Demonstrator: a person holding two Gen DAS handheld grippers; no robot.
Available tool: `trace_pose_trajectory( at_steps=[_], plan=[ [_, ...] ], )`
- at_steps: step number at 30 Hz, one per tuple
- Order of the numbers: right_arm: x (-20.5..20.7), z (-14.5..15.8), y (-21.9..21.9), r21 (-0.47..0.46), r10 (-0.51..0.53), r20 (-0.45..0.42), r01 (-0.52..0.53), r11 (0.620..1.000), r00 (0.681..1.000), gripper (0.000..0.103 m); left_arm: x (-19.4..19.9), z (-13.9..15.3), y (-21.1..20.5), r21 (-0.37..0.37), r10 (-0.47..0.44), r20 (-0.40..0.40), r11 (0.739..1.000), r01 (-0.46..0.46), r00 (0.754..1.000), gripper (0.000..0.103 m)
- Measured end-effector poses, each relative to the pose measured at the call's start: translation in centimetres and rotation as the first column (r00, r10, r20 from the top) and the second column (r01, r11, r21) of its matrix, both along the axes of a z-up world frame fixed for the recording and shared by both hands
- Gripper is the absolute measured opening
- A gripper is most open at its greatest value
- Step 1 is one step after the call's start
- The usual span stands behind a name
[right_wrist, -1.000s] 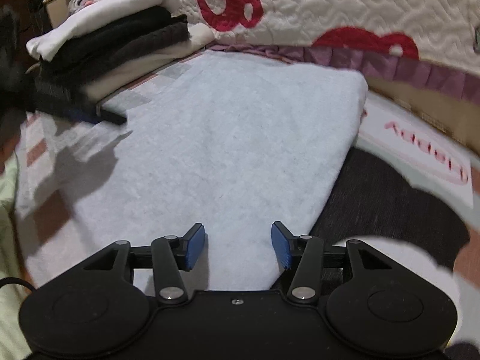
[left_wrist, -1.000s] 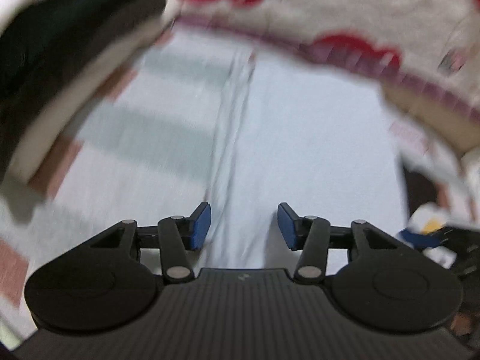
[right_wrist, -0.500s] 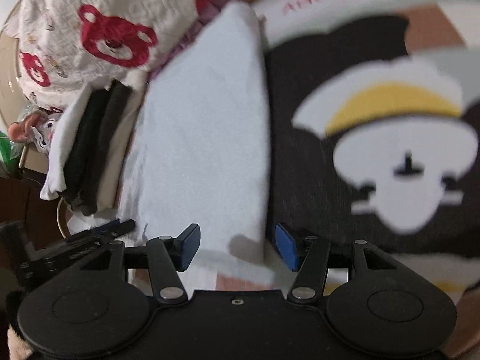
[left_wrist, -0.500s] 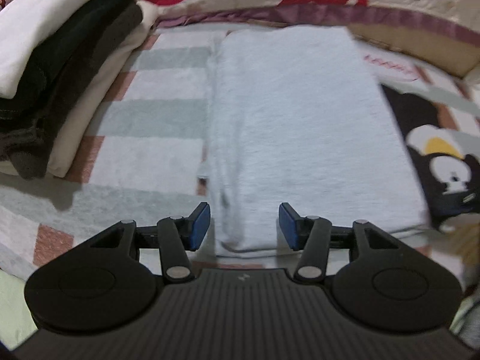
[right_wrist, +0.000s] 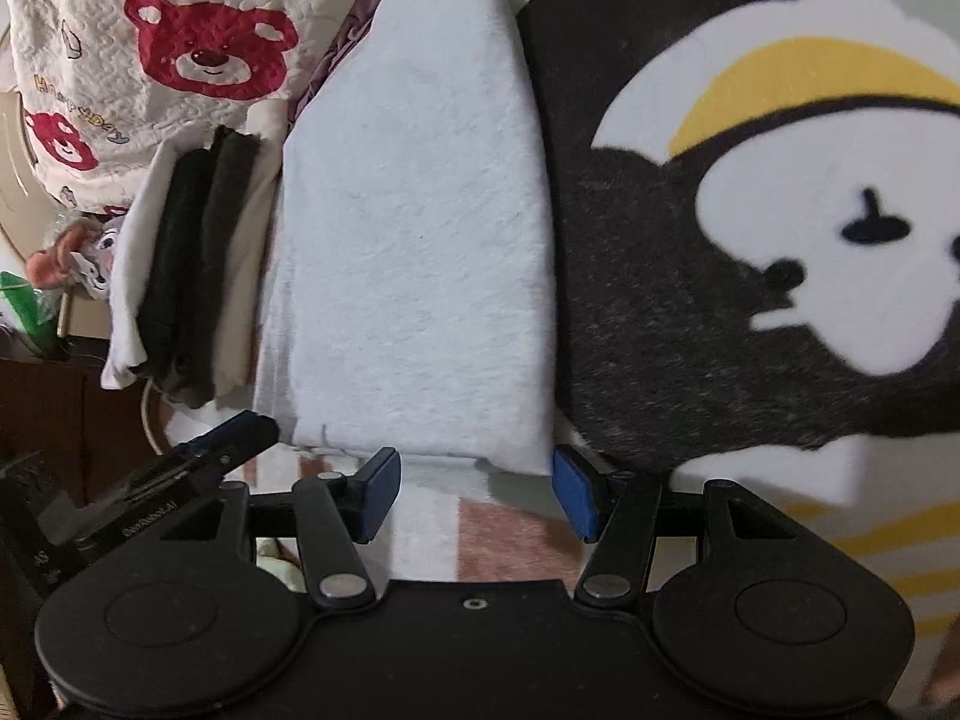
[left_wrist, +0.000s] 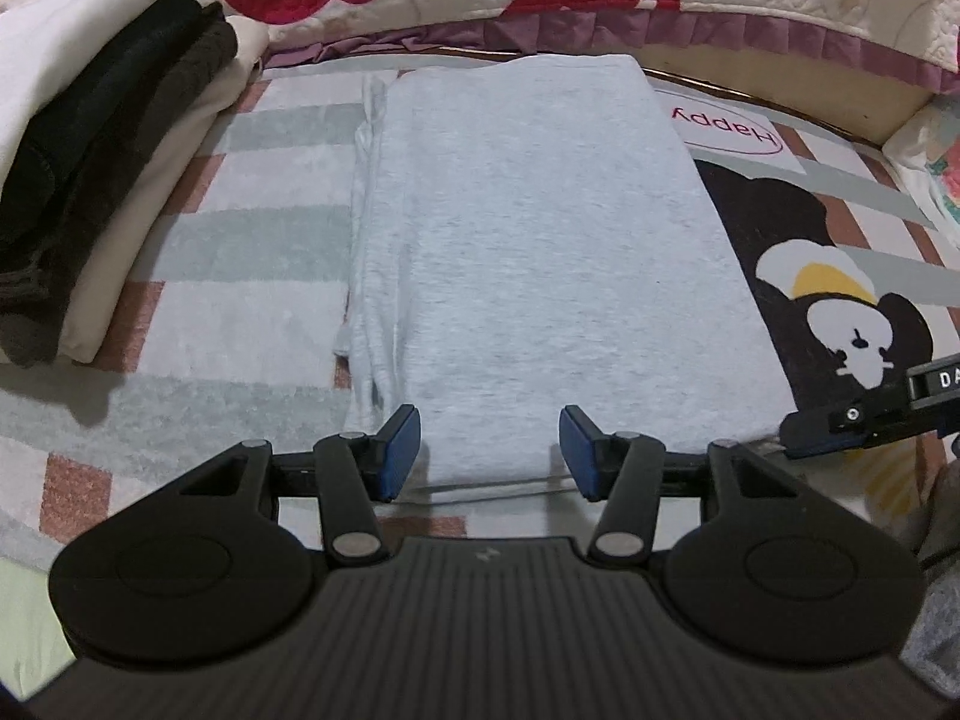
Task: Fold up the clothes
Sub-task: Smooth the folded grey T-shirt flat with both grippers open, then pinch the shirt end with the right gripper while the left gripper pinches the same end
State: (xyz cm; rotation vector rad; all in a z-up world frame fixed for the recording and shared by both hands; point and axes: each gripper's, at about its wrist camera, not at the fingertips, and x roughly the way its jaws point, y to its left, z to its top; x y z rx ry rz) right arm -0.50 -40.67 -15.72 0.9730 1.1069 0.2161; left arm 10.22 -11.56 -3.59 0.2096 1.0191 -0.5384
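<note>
Jaws are held wide on both grippers, nothing gripped: left gripper (left_wrist: 489, 450) and right gripper (right_wrist: 477, 495) are poised at the near edge of the folded grey garment (left_wrist: 540, 252), laid flat on the patterned blanket (left_wrist: 240, 240) beside the stacked clothes (left_wrist: 90, 180).

A patterned blanket (left_wrist: 240, 252) with pale stripes and a black-and-white cartoon figure carried everything. A folded light grey garment (left_wrist: 540, 252) lay flat on it, and a stack of folded clothes (left_wrist: 90, 180) sat to its left.
</note>
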Motion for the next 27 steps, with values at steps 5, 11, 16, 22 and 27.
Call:
trace_pose_trajectory(
  at_steps=[5, 11, 16, 22, 27],
  plan=[
    [0.7, -0.4, 0.7, 0.034, -0.006, 0.027, 0.005, 0.999, 1.0, 0.059, -0.1, -0.1, -0.3, 0.011, -0.014, -0.005, 1.0, 0.014, 1.0, 0.052],
    [1.3, 1.8, 1.5, -0.03, 0.023, 0.189, -0.018, 0.999, 0.982, 0.012, -1.5, 0.8, -1.6, -0.058, -0.13, 0.061, 0.989, 0.133, 0.99, 0.052],
    [1.9, 5.0, 0.8, -0.027, 0.005, 0.355, 0.005, 1.0, 0.935, 0.011, -2.9, 1.7, -2.8, -0.109, -0.234, 0.132, 0.962, 0.249, 0.963, 0.058],
    [2.1, 5.8, 0.6, -0.041, 0.012, 0.384, 0.004, 0.999, 0.923, 0.01, -3.5, 0.2, -6.0, -0.01, -0.327, 0.195, 0.942, 0.335, 0.925, 0.062],
    [1.5, 8.2, 2.4, -0.316, 0.235, 0.41, -0.104, 0.943, 0.881, 0.009, -0.7, -1.9, -7.1, 0.041, -0.285, 0.168, 0.959, 0.282, 0.944, 0.008]
  ],
)
